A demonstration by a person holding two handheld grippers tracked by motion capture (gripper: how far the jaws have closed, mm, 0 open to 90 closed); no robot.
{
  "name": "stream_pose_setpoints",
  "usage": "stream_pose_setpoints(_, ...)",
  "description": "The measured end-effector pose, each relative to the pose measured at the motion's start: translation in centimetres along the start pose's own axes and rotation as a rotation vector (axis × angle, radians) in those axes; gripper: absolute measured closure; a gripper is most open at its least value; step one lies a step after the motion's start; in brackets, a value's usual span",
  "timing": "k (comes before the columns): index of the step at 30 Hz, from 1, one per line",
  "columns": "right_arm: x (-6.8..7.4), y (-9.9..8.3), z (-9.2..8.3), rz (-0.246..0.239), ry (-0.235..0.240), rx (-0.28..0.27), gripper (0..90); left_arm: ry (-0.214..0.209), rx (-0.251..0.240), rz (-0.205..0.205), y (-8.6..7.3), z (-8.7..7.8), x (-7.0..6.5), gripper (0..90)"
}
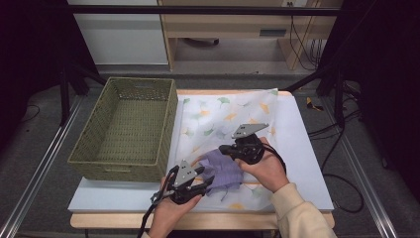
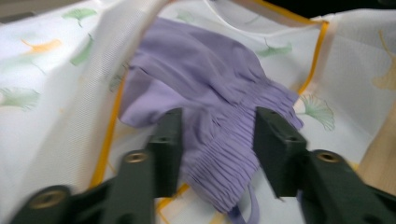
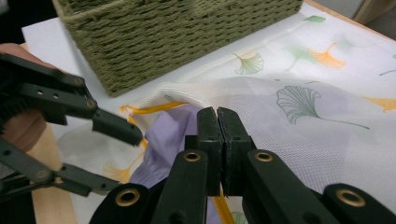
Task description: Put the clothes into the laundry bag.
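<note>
woven basket [image 1: 130, 130] walling the left, bare tabletop [image 1: 302, 163] right of the mesh bag [image 1: 233, 114] (passable)

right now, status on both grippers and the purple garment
Right gripper shut, pinching the mesh bag edge. Left gripper open, jaws astride the purple garment, pads not pressing. Garment half inside bag. Nothing in the way.

- The left gripper [image 2: 217, 144] has two black jaws, one on each side of a purple cloth [image 2: 205, 88].
- The purple cloth lies in a white leaf-print bag [image 2: 60, 93] with yellow trim.
</note>
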State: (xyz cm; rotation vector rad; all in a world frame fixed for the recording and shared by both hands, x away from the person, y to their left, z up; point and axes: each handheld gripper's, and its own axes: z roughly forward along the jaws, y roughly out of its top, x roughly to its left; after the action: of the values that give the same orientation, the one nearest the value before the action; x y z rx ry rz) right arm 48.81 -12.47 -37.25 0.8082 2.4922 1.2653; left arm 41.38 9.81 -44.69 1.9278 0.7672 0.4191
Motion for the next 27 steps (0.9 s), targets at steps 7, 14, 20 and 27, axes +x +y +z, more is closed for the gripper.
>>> stream_pose_setpoints(7,0.9,-0.1,0.3,-0.019,0.019,0.001,89.2,0.0,0.025,-0.017,-0.6,-0.4,0.0,63.4)
stream_pose_setpoints(14,0.9,-0.5,0.4,-0.011,0.024,-0.003,89.2,-0.009,0.041,-0.028,-0.9,-0.4,0.0,69.3)
stream_pose_setpoints(20,0.8,-0.8,0.3,-0.005,0.022,0.004,89.1,-0.018,0.046,-0.029,-1.1,-0.1,0.0,74.6)
stream_pose_setpoints(27,0.6,-1.1,0.2,-0.001,0.021,0.001,89.1,-0.039,0.061,-0.022,-1.2,-0.2,-0.2,84.5)
